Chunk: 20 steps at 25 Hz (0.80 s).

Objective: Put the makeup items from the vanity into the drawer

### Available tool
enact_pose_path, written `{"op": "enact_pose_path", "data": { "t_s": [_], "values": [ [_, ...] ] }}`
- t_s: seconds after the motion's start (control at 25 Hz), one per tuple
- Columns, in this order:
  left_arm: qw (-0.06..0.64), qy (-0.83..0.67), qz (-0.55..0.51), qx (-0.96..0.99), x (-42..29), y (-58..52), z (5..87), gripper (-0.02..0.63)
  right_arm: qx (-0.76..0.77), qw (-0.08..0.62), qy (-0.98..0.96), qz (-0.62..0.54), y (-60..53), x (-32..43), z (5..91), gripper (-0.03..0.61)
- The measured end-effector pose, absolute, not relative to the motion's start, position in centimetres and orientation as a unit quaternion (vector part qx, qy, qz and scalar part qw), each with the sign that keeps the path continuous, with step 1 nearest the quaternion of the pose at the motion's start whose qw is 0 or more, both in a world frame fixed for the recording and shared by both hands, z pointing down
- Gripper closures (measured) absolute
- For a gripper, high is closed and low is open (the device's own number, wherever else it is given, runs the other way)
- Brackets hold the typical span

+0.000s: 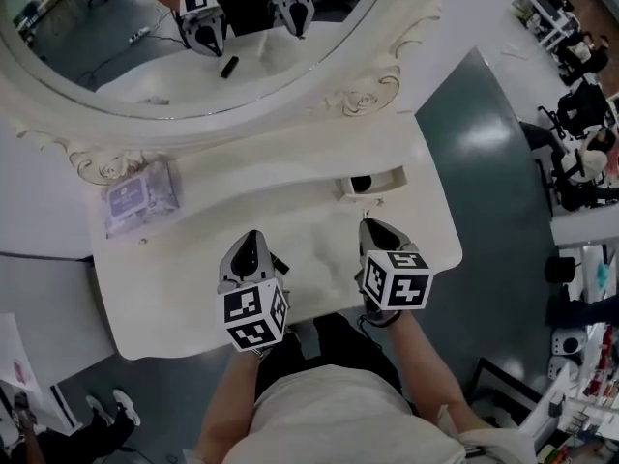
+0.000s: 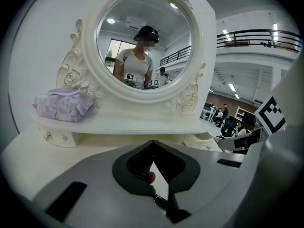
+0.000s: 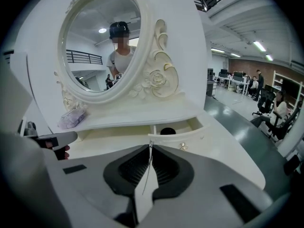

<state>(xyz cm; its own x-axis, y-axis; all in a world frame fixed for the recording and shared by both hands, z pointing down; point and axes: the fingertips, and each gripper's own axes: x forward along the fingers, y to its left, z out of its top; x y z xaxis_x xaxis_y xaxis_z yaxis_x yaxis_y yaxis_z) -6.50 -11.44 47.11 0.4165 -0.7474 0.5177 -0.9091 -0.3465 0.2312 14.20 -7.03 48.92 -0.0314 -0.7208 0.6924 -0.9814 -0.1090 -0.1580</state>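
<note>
Over the vanity (image 1: 290, 211) front, head view: left gripper (image 1: 253, 236) and right gripper (image 1: 373, 224) hover. A lavender pack (image 1: 141, 197) lies back left, well apart from the open drawer (image 1: 392, 175).

Left gripper view: jaws meet tip to tip. The pack looks soft and light, best pinched across a short end.

Right gripper view: jaws together, empty. The drawer's jutting front leaves room above a dark jar (image 3: 167, 131).

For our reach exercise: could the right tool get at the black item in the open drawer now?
Probably yes: the drawer stands open ahead of the right tool, the black item lies uncovered, nothing between. But the tool is shut.
</note>
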Motion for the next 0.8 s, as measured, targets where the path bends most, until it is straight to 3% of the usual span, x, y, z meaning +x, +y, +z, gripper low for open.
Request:
{"op": "enact_pose_path", "data": {
  "t_s": [0.8],
  "values": [
    [0.219, -0.422, 0.182, 0.861, 1.6, -11.8, 46.5, 0.611, 0.723, 0.156, -0.577, 0.345, -3.6, 19.4, 48.3, 0.545]
  ]
}}
